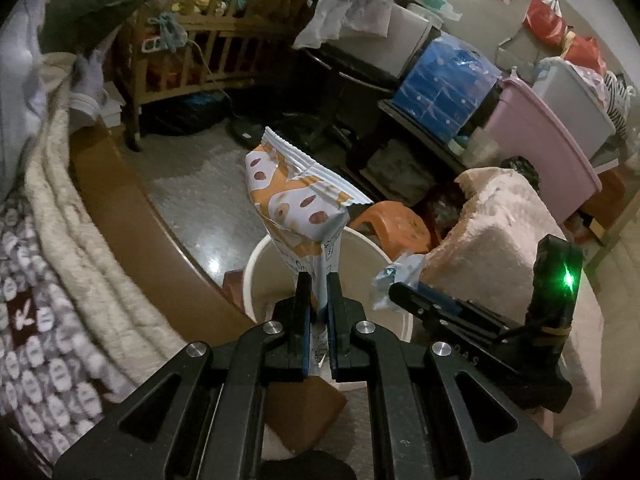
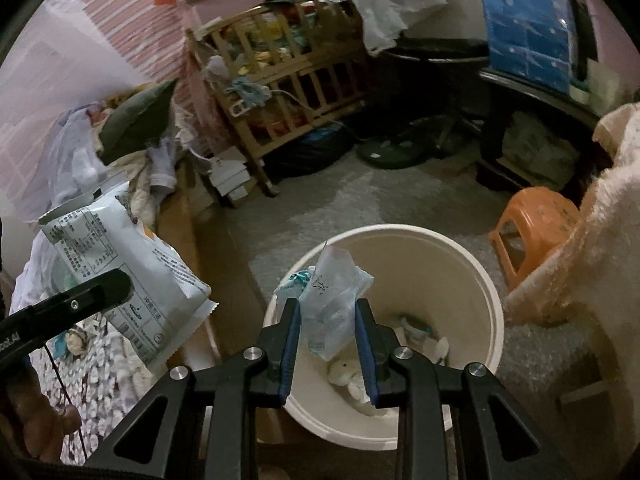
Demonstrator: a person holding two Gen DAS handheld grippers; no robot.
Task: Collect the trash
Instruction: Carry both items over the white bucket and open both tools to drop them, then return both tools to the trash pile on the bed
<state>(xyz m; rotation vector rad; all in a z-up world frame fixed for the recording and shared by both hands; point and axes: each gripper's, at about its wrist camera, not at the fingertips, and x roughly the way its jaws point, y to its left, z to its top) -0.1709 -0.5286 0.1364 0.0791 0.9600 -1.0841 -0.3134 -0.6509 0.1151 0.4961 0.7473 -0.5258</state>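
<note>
Careful, our left gripper (image 1: 318,280) pinching the snack wrapper (image 1: 296,192) and right gripper (image 2: 327,306) clamping the plastic scrap (image 2: 330,304) hang above the bin (image 2: 476,256), but tall light wrappers could flutter past its rim.

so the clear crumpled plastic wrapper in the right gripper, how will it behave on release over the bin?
The clear crumpled plastic wrapper looks thin and creased, so probably floppy and very light. It may flutter down rather than drop straight. It hangs above the round white trash bin, so it likely lands inside. The film could cling briefly to the right gripper, whose blue pads flank it.
</note>
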